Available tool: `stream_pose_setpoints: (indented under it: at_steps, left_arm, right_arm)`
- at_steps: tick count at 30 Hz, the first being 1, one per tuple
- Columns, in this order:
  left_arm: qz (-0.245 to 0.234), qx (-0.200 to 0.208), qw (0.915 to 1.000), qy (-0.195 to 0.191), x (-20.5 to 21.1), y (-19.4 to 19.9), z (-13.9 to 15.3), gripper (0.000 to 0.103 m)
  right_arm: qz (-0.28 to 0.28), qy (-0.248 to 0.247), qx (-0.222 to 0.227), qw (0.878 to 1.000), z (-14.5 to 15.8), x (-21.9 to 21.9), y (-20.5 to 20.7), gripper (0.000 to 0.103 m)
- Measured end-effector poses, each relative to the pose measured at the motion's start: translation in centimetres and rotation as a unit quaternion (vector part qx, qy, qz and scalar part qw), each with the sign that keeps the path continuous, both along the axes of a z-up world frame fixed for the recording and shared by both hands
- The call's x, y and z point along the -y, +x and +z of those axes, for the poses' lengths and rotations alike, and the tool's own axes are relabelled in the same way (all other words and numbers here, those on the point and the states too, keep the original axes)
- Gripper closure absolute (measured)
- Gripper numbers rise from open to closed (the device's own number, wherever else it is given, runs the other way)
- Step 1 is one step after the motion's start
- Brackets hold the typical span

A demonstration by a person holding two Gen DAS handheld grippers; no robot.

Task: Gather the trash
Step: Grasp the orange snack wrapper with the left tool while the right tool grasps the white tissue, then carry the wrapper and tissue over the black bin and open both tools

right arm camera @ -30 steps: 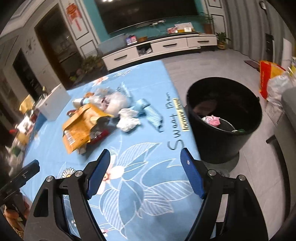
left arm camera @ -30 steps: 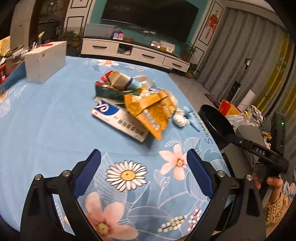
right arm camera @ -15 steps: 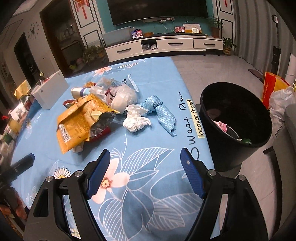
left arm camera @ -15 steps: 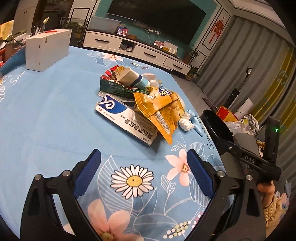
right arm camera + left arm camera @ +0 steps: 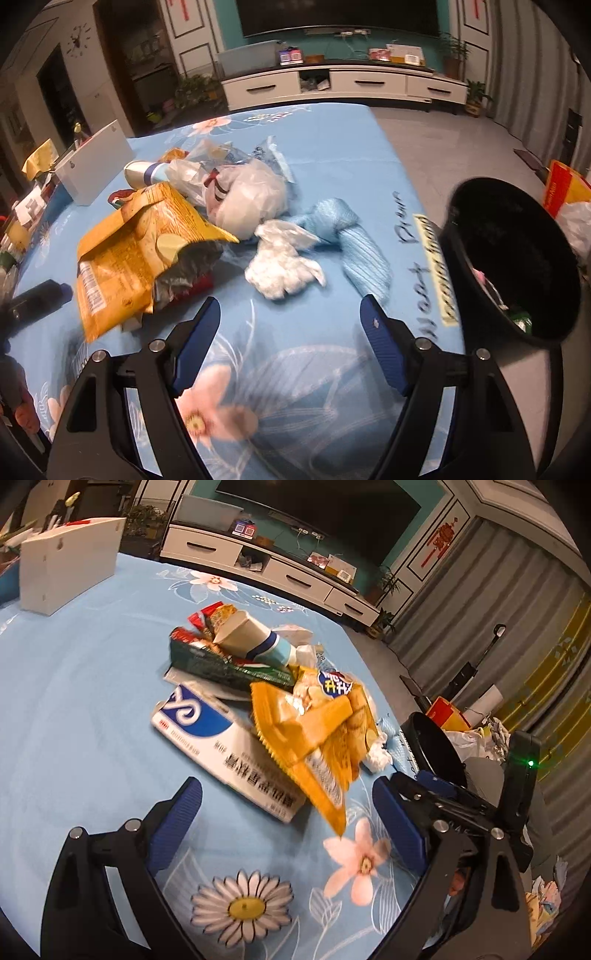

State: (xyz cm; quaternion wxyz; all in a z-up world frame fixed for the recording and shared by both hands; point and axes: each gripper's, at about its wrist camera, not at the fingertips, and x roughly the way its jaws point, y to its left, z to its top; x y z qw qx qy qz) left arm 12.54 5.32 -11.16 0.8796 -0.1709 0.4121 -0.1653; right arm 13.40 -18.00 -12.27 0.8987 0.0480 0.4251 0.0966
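Judging by the heap of wrappers [image 5: 147, 240] left on the table [image 5: 314, 332], collecting had barely begun; a few scraps lay in the black bin [image 5: 517, 258], while the left gripper [image 5: 288, 823] and right gripper [image 5: 291, 343] both gaped, holding nothing.

A yellow crinkled snack bag [image 5: 314, 734] covered one end of the flat white-and-blue cardboard box [image 5: 225, 753]. The round black plastic bin [image 5: 517, 258], beside that bag's pile, was cut off by the right-wrist view's edge, its contents too small to identify.

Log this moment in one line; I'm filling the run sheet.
left gripper: open, empty, facing white-blue box | right gripper: open, empty, facing crumpled tissue | black bin: beside table
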Motion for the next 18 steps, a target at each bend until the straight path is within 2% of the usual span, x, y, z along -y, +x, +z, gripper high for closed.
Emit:
stream_pose_setpoints:
  at_steps: [2,4,10,11,13,14,15,18]
  left_arm:
    - [-0.004,0.001,1.0,0.002,0.4,0.6,-0.1,0.011]
    - [-0.006,0.0,1.0,0.005,0.9,1.3,-0.3,0.016]
    - [-0.009,-0.009,0.9999,0.007,1.6,2.3,-0.7,0.04]
    - [-0.008,-0.01,0.9999,0.007,1.6,2.4,-0.7,0.047]
    - [-0.008,-0.014,0.9998,0.007,1.7,2.5,-0.8,0.053]
    - [-0.01,-0.015,0.9998,0.007,1.8,2.6,-0.8,0.063]
    - [-0.011,-0.015,0.9998,0.005,1.8,2.5,-0.8,0.066]
    - [-0.013,-0.008,0.9999,0.002,1.8,2.2,-0.6,0.071]
  right_arm:
    - [0.007,0.003,0.001,1.0,-0.4,-0.2,0.7,0.026]
    - [0.012,0.0,-0.004,1.0,-0.9,-0.6,1.7,0.026]
    - [0.021,-0.011,0.001,1.0,-1.2,-1.4,3.3,0.033]
    - [0.023,-0.012,0.0,1.0,-1.3,-1.6,3.5,0.035]
    - [0.025,-0.015,-0.001,1.0,-1.5,-1.7,3.8,0.04]
    - [0.027,-0.016,-0.003,0.999,-1.6,-1.8,3.9,0.046]
    - [0.028,-0.018,-0.003,0.999,-1.7,-1.9,3.9,0.054]
    - [0.032,-0.018,-0.006,0.999,-1.8,-2.1,3.9,0.067]
